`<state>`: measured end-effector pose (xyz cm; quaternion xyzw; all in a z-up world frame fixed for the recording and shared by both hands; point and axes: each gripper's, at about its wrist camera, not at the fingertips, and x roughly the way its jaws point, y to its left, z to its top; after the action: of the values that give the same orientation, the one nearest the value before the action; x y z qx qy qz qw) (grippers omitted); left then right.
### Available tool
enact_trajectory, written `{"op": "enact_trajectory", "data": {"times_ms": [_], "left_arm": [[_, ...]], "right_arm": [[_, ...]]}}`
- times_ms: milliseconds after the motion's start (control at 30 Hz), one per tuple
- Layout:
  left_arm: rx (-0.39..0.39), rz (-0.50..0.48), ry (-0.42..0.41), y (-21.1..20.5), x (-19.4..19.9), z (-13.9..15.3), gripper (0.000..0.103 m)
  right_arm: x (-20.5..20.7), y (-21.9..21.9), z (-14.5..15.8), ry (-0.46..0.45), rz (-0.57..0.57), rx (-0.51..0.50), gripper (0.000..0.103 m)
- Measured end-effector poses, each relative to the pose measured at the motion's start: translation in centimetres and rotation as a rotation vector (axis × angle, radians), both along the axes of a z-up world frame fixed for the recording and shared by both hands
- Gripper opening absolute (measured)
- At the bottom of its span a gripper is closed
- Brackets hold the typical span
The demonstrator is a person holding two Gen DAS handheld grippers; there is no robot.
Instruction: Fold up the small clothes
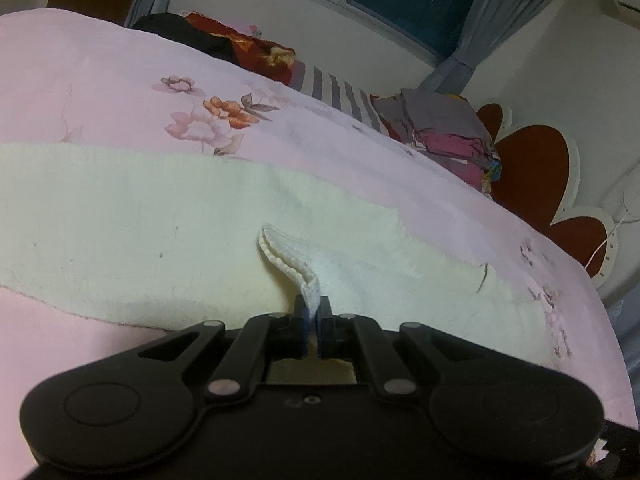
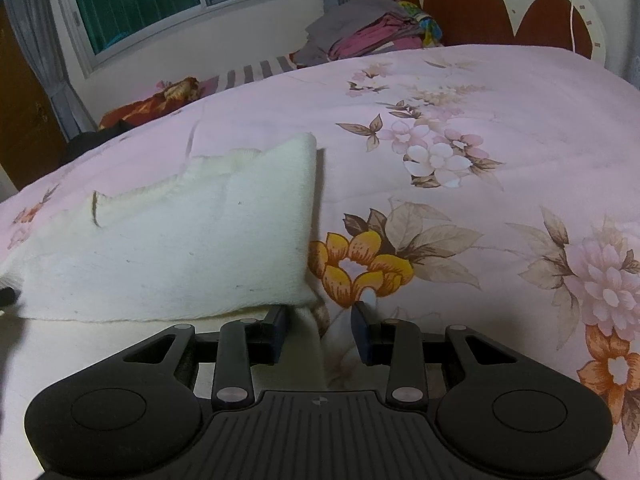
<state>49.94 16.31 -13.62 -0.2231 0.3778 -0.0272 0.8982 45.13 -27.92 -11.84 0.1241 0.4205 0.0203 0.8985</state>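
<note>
A cream knit garment (image 1: 140, 232) lies spread across the pink flowered bedspread (image 1: 100, 80). My left gripper (image 1: 313, 312) is shut on a ribbed edge (image 1: 288, 260) of it and lifts that strip off the rest. In the right wrist view the same garment (image 2: 200, 240) shows a folded layer with its corner just ahead of my right gripper (image 2: 320, 320). That gripper is open, its left finger (image 2: 276, 332) at the garment's corner. The cloth's edge runs under the gap, and the pads press on nothing.
A pile of folded clothes (image 2: 372, 36) sits at the far side of the bed by the red and white headboard (image 2: 472, 4). A striped cloth (image 1: 340, 96) and a red patterned cloth (image 1: 248, 48) lie beyond the bedspread (image 2: 480, 100). A window (image 2: 160, 4) is behind.
</note>
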Motion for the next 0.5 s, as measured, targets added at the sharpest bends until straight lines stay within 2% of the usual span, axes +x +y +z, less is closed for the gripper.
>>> {"op": "enact_trajectory", "data": {"times_ms": [33, 67, 167, 233, 333, 400, 433, 467, 500], "left_arm": [[0.013, 0.002, 0.012, 0.1, -0.1, 0.1, 0.018], [0.031, 0.018, 0.01, 0.4, -0.6, 0.4, 0.025], [0.098, 0.046, -0.076, 0.9, -2.4, 2.1, 0.025], [0.141, 0.001, -0.104, 0.0, -2.4, 2.9, 0.025], [0.143, -0.091, -0.091, -2.2, -1.0, 2.6, 0.025], [0.145, -0.111, -0.062, -3.2, -0.1, 1.6, 0.025], [0.142, -0.115, -0.038, -3.3, 0.2, 1.1, 0.025], [0.143, -0.118, -0.015, -3.3, 0.4, 0.5, 0.025], [0.147, -0.118, -0.003, -3.1, 0.3, -0.1, 0.025]], "right_arm": [[-0.3, -0.2, 0.4, -0.015, 0.003, 0.017, 0.035], [-0.8, -0.4, 0.9, -0.034, 0.005, 0.027, 0.035], [-1.9, -1.3, 2.6, -0.106, 0.007, 0.073, 0.035], [-1.7, -1.1, 3.3, -0.137, 0.024, 0.077, 0.035], [0.0, 0.0, 3.3, -0.131, 0.056, 0.098, 0.035], [1.3, 0.9, 2.3, -0.089, 0.088, 0.107, 0.013], [1.9, 1.2, 1.5, -0.051, 0.096, 0.095, 0.012], [2.4, 1.2, 0.5, -0.008, 0.083, 0.045, 0.0], [2.5, 0.6, -0.1, 0.003, 0.064, 0.043, 0.0]]}}
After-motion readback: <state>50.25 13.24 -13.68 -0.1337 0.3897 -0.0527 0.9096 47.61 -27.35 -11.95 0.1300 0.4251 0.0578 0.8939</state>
